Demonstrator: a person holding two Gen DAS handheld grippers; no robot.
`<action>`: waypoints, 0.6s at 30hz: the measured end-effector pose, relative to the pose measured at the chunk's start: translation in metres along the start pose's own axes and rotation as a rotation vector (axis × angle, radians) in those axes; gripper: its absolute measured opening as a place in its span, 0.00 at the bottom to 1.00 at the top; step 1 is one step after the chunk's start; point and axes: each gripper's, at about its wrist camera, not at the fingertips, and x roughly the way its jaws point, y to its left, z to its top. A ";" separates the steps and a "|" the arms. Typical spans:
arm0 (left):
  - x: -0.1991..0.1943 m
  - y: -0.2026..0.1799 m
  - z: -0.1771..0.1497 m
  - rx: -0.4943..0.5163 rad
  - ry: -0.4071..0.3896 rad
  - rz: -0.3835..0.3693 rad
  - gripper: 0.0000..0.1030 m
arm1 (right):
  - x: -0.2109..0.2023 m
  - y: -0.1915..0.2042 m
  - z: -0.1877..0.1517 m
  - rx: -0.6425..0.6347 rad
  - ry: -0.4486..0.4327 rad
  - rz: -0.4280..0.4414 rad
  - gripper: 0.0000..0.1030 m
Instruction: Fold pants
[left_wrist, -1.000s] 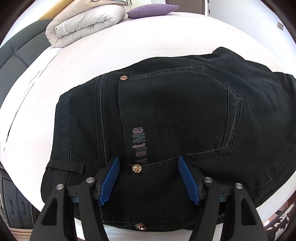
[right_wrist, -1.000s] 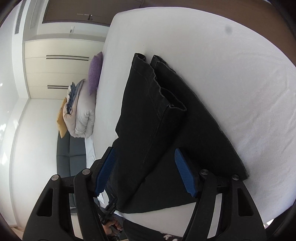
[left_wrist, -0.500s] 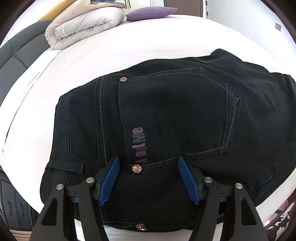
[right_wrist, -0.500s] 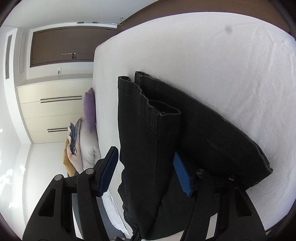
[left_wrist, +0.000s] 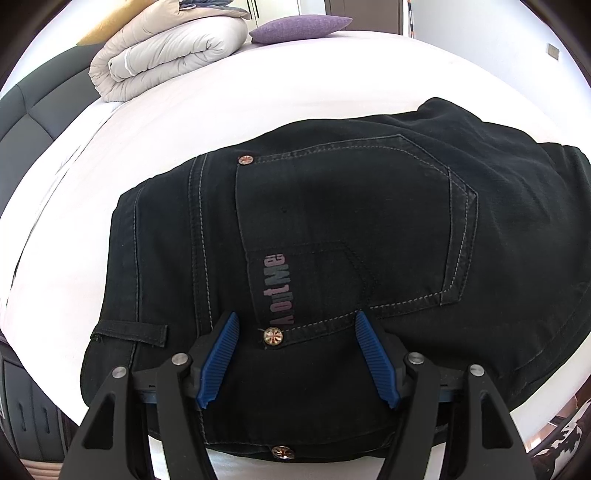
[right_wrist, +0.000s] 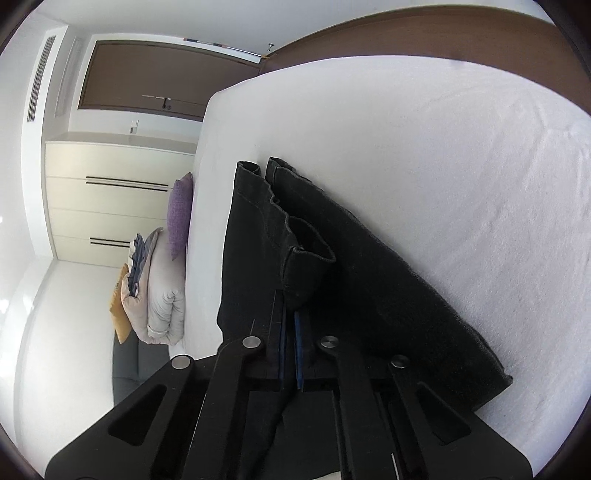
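Lying on white bed (left_wrist: 258, 110), black pants (left_wrist: 332, 221), right gripper (right_wrist: 290, 325) clamping them

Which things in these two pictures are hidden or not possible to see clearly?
- Left wrist view: the black pants run past the right edge, so the legs are cut off; the left tongs, open, cover the waistband middle.
- Right wrist view: the right tongs are shut on the pants; the pinched layer count is hidden.
- Pocket print: upside down, partly unreadable.

Black tongs (left_wrist: 297, 354) with ribbed blue pads (left_wrist: 221, 358) and silver screws (left_wrist: 180, 359).
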 end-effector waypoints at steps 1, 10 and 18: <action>0.000 0.000 0.000 0.000 0.000 0.001 0.67 | -0.001 0.002 0.000 -0.029 -0.005 -0.019 0.02; 0.000 0.000 0.000 0.015 0.001 -0.014 0.68 | -0.054 0.003 -0.006 -0.116 -0.025 -0.094 0.01; -0.001 0.002 0.004 0.048 0.029 -0.037 0.69 | -0.077 -0.030 -0.015 -0.027 0.005 -0.095 0.01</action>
